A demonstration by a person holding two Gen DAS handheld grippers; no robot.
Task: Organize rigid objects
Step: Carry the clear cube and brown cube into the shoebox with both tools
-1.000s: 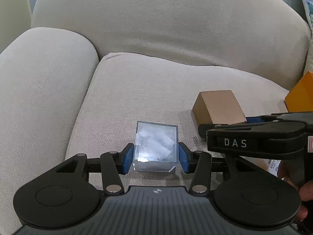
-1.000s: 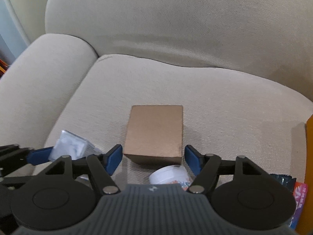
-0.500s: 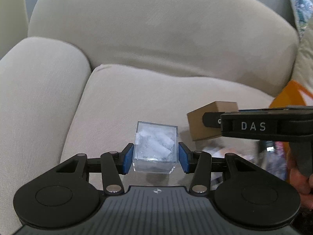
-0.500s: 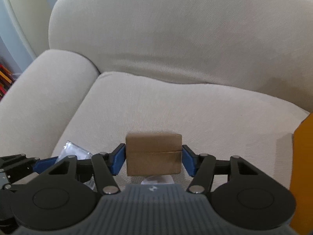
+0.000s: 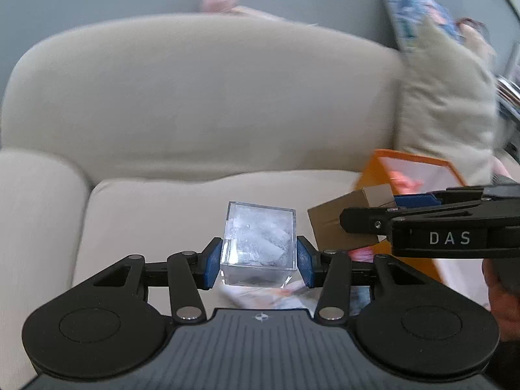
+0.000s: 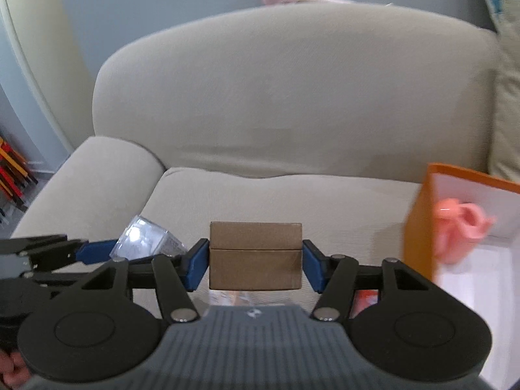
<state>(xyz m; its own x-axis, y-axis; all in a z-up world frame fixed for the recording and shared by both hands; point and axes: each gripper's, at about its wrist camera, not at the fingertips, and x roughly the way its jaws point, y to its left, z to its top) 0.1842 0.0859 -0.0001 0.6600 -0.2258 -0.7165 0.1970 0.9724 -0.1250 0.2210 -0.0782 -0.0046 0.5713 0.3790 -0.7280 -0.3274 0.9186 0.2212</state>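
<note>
Mid-task. Left tongs (image 5: 259,258) pinch the clear plastic cube box with white filling (image 5: 260,243); right tongs (image 6: 255,261) pinch the brown cardboard box (image 6: 255,255). Both are held above the beige sofa seat (image 6: 292,195). Orange open-top bin with white inside (image 6: 468,260) sits just right, one pink item (image 6: 461,224) in it. Left to do: drop both in, I'd guess; packets under the tongs look unsorted.

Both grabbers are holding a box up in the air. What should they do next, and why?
Probably carry the brown cardboard box in the right gripper sideways over the open orange box. It sits closest, open-topped, with a pink thing already inside. The left gripper can follow with its clear plastic cube.
</note>
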